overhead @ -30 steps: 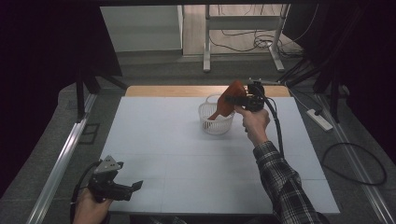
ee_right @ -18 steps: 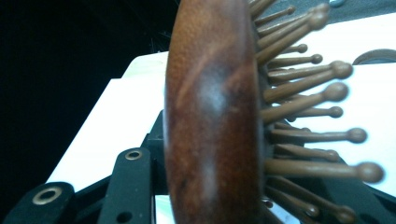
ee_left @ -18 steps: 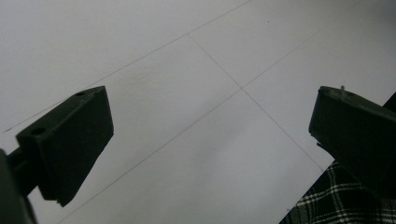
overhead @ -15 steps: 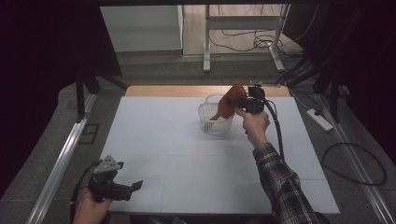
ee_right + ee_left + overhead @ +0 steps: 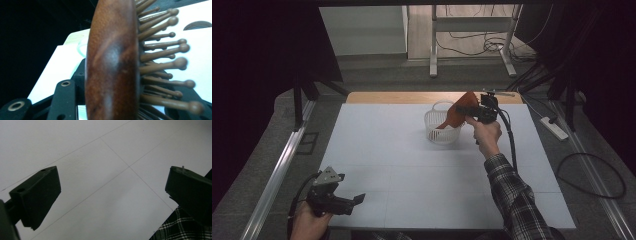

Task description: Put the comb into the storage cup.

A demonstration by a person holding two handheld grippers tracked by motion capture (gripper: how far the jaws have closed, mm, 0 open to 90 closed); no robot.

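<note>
The white table [image 5: 387,165] carries a white basket [image 5: 442,127] near its far edge. Over the basket's right rim, the right gripper [image 5: 472,111] clamps a brown wooden hairbrush [image 5: 457,112], handle slanting down into the basket. The left gripper [image 5: 354,201] hovers at the near left corner, jaws wide apart, holding nothing.

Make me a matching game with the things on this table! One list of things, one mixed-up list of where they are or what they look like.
Things:
1. hairbrush
2. basket
3. left tongs
4. right tongs

Descriptions:
A. open, at the table's near edge
B. white, standing on the table
C. brown, with round-tipped pins
D. shut on something over the basket

Pairs: 1-C, 2-B, 3-A, 4-D
</note>
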